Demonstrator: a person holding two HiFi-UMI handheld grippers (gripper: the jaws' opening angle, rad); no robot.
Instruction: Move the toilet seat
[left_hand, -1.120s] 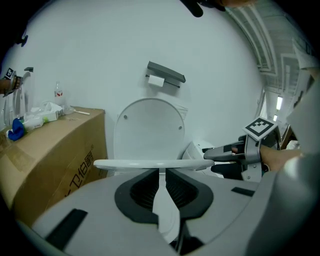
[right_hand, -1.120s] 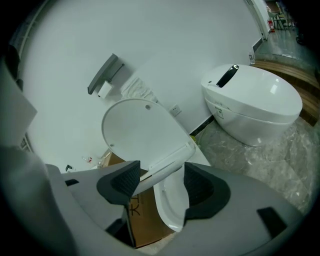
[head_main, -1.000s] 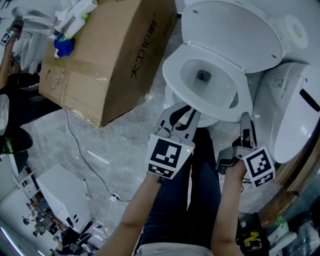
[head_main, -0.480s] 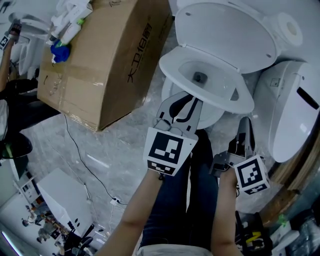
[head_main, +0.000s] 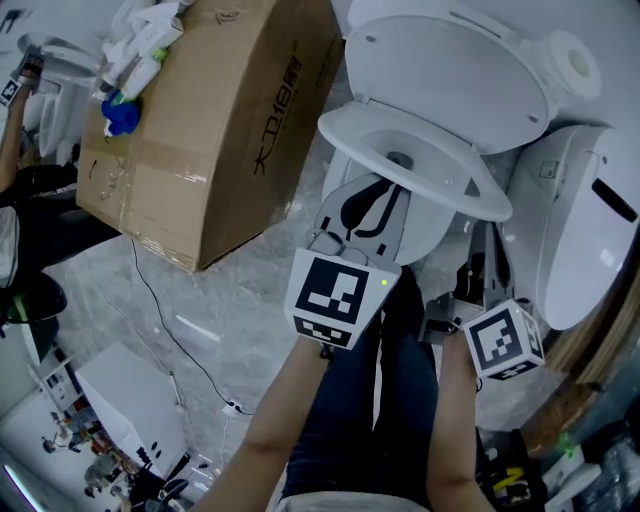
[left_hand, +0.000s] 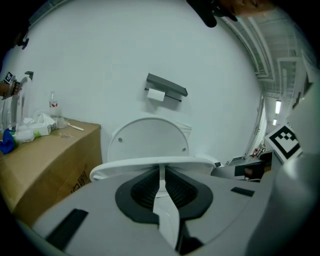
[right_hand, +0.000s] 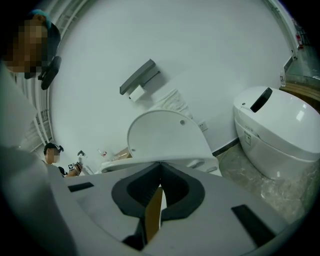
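A white toilet stands with its lid (head_main: 450, 70) upright. The toilet seat (head_main: 400, 150) is tilted up off the bowl at the front. My left gripper (head_main: 372, 190) is shut on the seat's front rim; in the left gripper view the white rim (left_hand: 150, 163) sits across the tips (left_hand: 160, 169). My right gripper (head_main: 488, 240) is below the seat's right edge. Its jaws have just been closing and now meet (right_hand: 160, 165) with nothing between them, just short of the seat's edge (right_hand: 125, 162).
A big cardboard box (head_main: 210, 120) with bottles and rags on top stands left of the toilet. A second white toilet (head_main: 590, 220) is close on the right. A cable (head_main: 170, 320) runs over the marble floor. My legs (head_main: 360, 400) are in front of the bowl.
The seat's front has risen off the bowl with my left gripper on it. My right gripper's jaws have closed and the hand has drawn back a little.
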